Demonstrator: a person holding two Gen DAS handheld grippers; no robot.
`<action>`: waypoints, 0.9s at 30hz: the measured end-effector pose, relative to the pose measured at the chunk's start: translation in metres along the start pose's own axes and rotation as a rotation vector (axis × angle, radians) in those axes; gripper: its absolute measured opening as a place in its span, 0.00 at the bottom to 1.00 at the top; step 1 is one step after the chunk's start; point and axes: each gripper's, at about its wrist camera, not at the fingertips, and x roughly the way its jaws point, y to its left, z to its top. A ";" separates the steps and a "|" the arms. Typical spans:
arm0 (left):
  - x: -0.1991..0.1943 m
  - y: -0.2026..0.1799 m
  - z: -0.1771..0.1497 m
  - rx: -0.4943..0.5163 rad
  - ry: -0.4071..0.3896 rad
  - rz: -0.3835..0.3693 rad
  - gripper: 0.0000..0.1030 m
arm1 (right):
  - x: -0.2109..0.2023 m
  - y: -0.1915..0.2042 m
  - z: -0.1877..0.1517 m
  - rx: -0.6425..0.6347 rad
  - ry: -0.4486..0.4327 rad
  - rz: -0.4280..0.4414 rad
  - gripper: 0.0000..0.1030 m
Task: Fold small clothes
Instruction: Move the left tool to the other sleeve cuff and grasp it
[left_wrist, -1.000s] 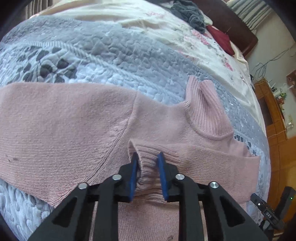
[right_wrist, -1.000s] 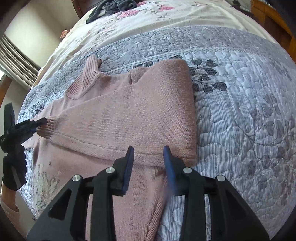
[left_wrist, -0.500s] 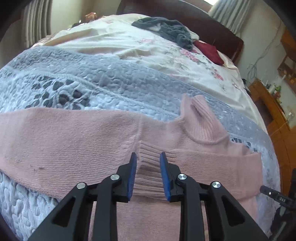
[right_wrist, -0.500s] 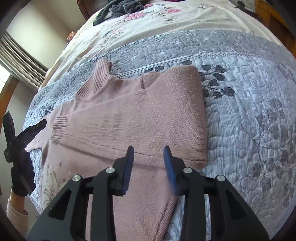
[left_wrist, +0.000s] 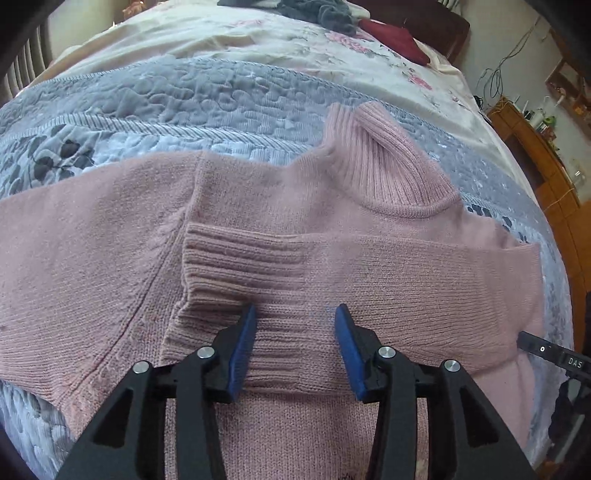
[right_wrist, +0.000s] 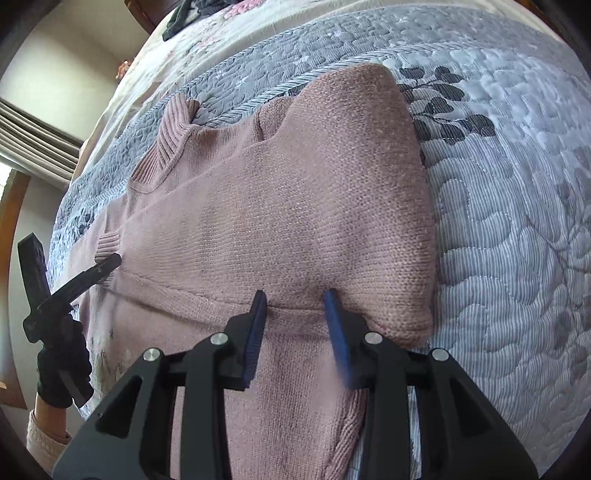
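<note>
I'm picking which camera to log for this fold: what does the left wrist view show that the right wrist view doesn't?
Only the left wrist view shows the dark red cloth near the headboard and the wooden cabinet. Only the right wrist view shows the gloved hand holding the left gripper and the sweater's folded right edge. Both show the pink sweater, its ribbed collar, and the grey quilt.

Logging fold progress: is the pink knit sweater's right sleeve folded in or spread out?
Folded in: the pink knit sweater's ribbed cuff lies across its chest.
</note>
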 end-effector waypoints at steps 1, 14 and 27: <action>-0.005 0.000 0.000 -0.008 -0.004 -0.001 0.43 | -0.002 0.002 0.001 -0.006 0.002 -0.010 0.32; -0.134 0.155 -0.069 -0.282 -0.164 0.064 0.50 | -0.029 0.090 -0.055 -0.215 0.012 0.019 0.52; -0.175 0.369 -0.107 -0.812 -0.336 -0.008 0.50 | 0.023 0.125 -0.075 -0.279 0.079 -0.027 0.52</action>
